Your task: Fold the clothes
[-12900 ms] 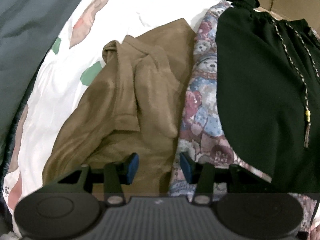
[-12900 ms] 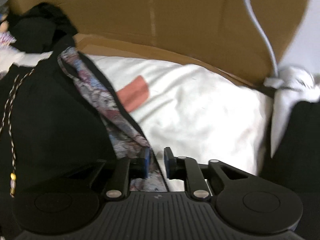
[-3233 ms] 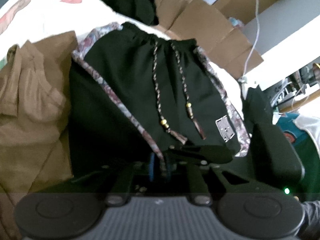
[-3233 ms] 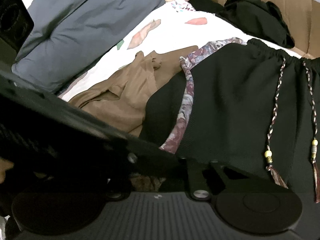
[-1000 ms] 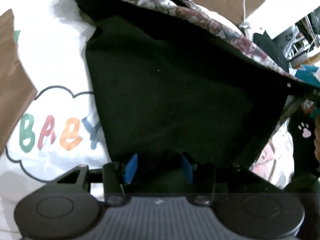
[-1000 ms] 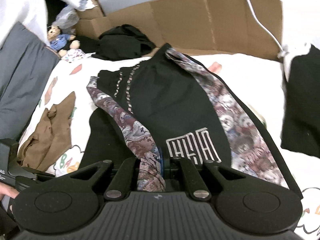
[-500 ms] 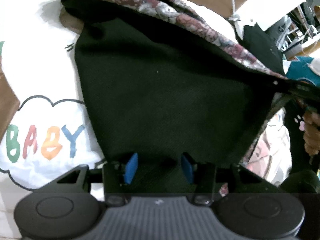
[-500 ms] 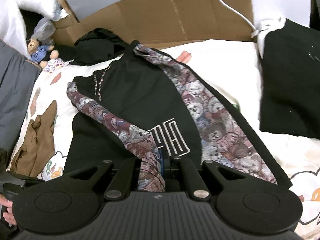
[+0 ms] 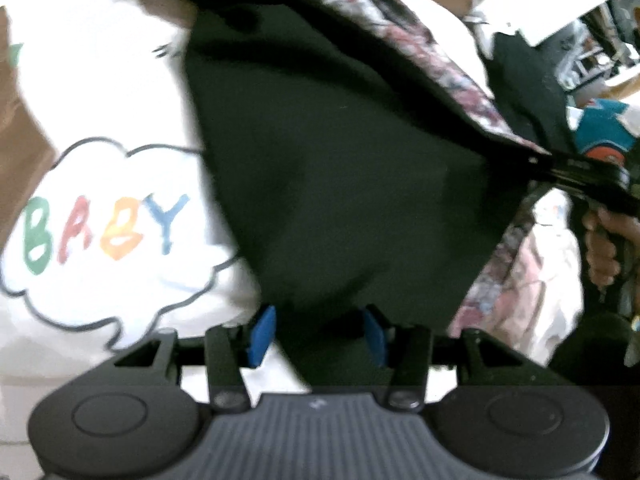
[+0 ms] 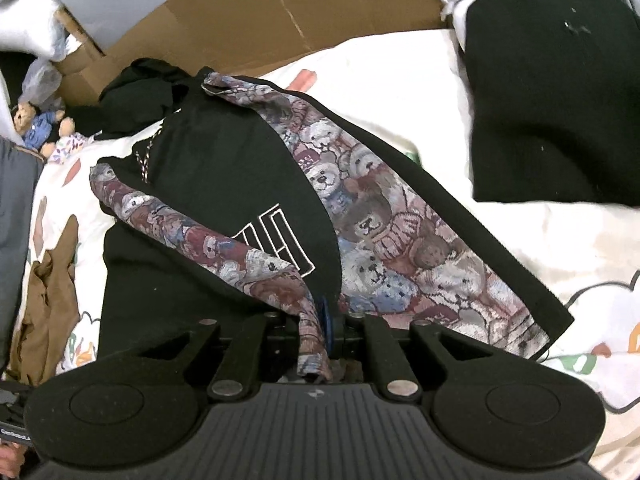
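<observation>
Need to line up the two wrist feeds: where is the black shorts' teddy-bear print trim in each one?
Left wrist: the teddy-bear trim runs diagonally from top centre toward the right gripper at right.
Right wrist: two strips, one wide at centre-right, one narrow entering the opening pads.
Shared landmark: the white sheet's cloud outline.

My left view is motion-blurred throughout; white sheet [image 9: 100, 92] glares, nearly blown out. My right view is sharper, evenly lit, soft shadows. Both bend strongly at the rims, corners black. Black shorts [image 10: 224, 176] swallow detail.
</observation>
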`<state>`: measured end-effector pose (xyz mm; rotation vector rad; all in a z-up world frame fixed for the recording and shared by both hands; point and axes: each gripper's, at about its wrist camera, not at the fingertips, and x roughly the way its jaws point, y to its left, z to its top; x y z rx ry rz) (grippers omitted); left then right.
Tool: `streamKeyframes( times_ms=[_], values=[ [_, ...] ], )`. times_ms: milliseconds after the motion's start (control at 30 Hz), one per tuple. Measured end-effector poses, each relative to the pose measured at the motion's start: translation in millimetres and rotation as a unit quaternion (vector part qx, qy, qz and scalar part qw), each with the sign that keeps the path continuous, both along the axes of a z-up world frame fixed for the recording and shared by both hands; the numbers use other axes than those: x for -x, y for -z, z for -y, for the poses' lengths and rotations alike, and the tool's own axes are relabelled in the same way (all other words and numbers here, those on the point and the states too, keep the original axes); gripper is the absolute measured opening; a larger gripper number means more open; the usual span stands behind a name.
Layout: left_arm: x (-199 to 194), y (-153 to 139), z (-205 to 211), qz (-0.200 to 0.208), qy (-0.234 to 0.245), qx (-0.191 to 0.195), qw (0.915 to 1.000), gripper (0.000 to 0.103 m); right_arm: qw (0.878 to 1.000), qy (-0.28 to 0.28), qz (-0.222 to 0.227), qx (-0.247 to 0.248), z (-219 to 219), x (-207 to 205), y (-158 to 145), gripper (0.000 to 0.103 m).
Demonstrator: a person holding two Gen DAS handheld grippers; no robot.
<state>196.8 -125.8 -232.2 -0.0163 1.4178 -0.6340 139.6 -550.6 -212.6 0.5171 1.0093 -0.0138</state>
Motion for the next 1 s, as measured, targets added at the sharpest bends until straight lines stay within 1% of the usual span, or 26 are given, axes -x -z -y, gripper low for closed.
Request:
streamKeyframes(
  times_ms=[67, 133, 267, 500, 633, 667, 733, 767, 800, 867, 933, 1000],
  values=[
    [-3, -2, -4, -0.004, -0.008, 0.004, 1.0, 0.053, 1.0, 0.0, -0.001, 0.002, -1, 0, 0, 0.011],
    [-3, 3, -2, -0.009, -0.013, 0.007, 0.9998, 0.054, 1.0, 0.0, 0.0, 0.005, 0, 1, 0, 0.013],
    [-6, 16, -6, -0.04, -0.026, 0.019, 0.9987, 0.055, 1.0, 0.001, -0.001, 0.009, 2, 3, -1, 0.017],
    [-2, 21, 7, -0.044, -0.03, 0.023, 0.9983, 0.055, 1.0, -0.006, 0.002, 0.02, 1, 5, -6, 0.018],
    [0, 20, 2, -0.051, -0.034, 0.029, 0.9977, 0.053, 1.0, -0.009, 0.002, 0.018, 0, 3, -5, 0.018],
    [0, 21, 2, -0.052, -0.037, 0.031, 0.9975, 0.049, 1.0, -0.009, 0.002, 0.018, 0, 3, -4, 0.018],
    [0, 21, 2, -0.054, -0.038, 0.031, 0.9973, 0.041, 1.0, -0.012, 0.002, 0.021, -1, 2, -3, 0.013],
    [1, 21, 3, -0.057, -0.036, 0.026, 0.9974, 0.031, 1.0, -0.013, 0.004, 0.022, -1, 3, -3, 0.008],
    [1, 20, 3, -0.059, -0.034, 0.024, 0.9974, 0.018, 1.0, -0.013, 0.006, 0.024, -1, 3, -3, 0.007],
    [0, 13, 5, -0.064, -0.03, 0.032, 0.997, 0.004, 0.999, -0.018, 0.013, 0.026, 0, 5, -8, 0.006],
    [-1, 7, 8, -0.069, -0.027, 0.044, 0.9963, 0.003, 0.999, -0.018, 0.019, 0.028, 2, 7, -13, 0.006],
    [-2, -5, 12, -0.074, -0.021, 0.067, 0.9948, 0.003, 0.999, -0.014, 0.024, 0.027, 5, 10, -17, 0.006]
  ],
)
